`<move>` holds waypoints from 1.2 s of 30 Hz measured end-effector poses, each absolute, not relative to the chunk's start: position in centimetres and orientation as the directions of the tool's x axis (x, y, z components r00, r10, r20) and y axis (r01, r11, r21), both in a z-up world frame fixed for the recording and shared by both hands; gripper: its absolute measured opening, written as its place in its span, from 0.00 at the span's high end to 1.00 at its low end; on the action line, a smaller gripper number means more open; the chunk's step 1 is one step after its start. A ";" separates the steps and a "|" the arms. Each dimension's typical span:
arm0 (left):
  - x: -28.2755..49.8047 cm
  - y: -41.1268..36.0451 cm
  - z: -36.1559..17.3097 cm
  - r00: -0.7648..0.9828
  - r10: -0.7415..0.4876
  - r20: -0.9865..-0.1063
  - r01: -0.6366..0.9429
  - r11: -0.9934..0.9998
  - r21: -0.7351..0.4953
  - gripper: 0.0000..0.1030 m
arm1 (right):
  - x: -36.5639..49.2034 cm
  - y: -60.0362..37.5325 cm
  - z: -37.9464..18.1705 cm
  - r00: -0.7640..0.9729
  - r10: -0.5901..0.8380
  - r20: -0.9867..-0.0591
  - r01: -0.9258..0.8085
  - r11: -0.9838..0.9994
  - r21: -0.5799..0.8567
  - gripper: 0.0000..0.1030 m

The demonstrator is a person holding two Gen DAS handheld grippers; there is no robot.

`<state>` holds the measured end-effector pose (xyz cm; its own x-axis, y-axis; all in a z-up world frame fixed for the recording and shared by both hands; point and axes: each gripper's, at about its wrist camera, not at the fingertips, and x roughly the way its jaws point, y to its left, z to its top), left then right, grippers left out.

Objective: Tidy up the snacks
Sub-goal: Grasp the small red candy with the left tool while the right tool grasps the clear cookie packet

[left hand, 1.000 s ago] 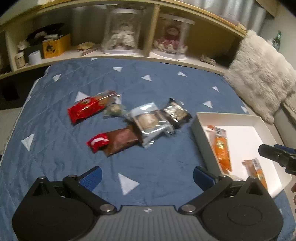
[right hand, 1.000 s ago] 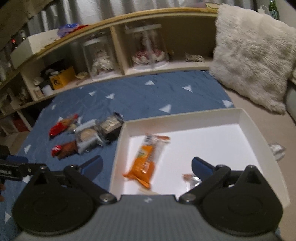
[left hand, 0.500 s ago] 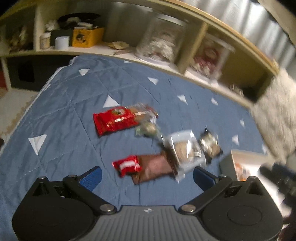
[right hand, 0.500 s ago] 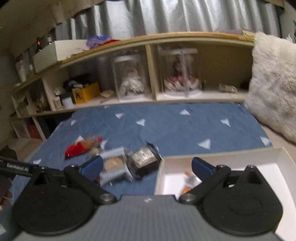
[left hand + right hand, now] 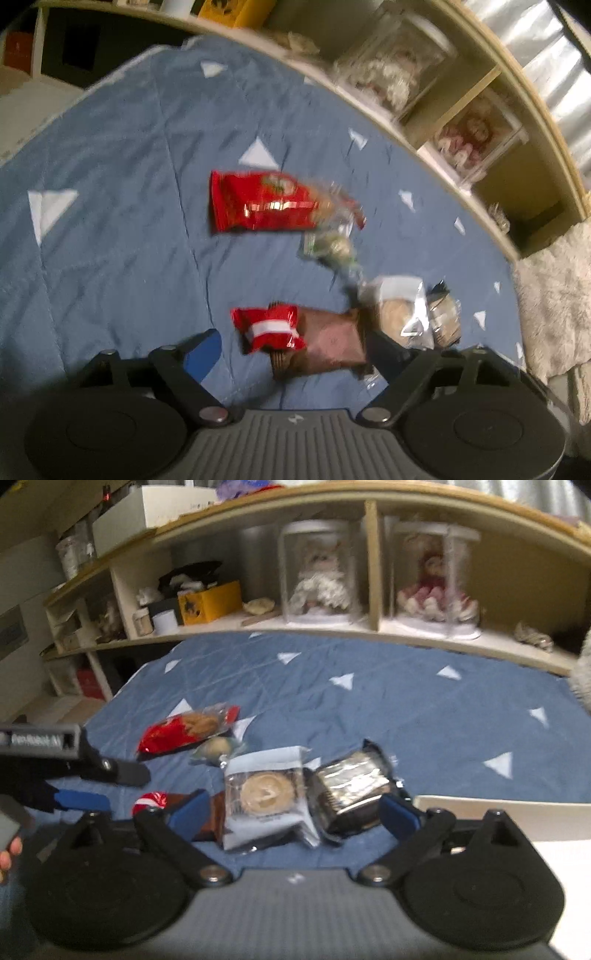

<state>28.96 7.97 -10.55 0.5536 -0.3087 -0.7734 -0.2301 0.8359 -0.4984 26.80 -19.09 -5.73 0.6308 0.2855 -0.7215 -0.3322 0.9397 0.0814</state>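
Observation:
Several snacks lie on the blue quilt. In the left wrist view, my open left gripper (image 5: pixel 291 350) straddles a brown bar with a red end (image 5: pixel 299 338); a red packet (image 5: pixel 262 203) and a small green-wrapped sweet (image 5: pixel 332 245) lie beyond. In the right wrist view, my open right gripper (image 5: pixel 295 808) hovers over a clear-bagged cookie (image 5: pixel 266 794) and a dark foil snack (image 5: pixel 351 782). The white tray's rim (image 5: pixel 498 812) shows at lower right. The left gripper (image 5: pixel 92 775) also shows at the left of the right wrist view.
A wooden shelf (image 5: pixel 369 627) with doll display cases (image 5: pixel 317 576), a yellow box (image 5: pixel 210 602) and jars runs along the far side of the bed. A fluffy cushion (image 5: pixel 554 302) lies at the right.
Both grippers swung left, away from the white tray, and dropped closer to the snack pile. The tray with its orange packet has left the left view and mostly left the right view.

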 end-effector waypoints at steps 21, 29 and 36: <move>28.9 7.6 -12.2 0.605 -0.209 -0.768 -0.308 0.829 -0.467 0.52 | 30.0 -14.9 -10.6 0.519 0.326 -0.790 -0.450 0.890 0.071 0.18; 28.6 7.8 -12.0 0.588 -0.212 -0.781 -0.310 0.832 -0.460 0.62 | 29.9 -16.1 -9.9 0.511 0.308 -0.802 -0.381 0.918 0.110 0.31; 27.5 6.7 -11.6 0.543 -0.244 -0.804 -0.262 0.860 -0.438 0.62 | 27.7 -16.1 -9.1 0.465 0.298 -0.833 -0.364 0.923 0.127 0.31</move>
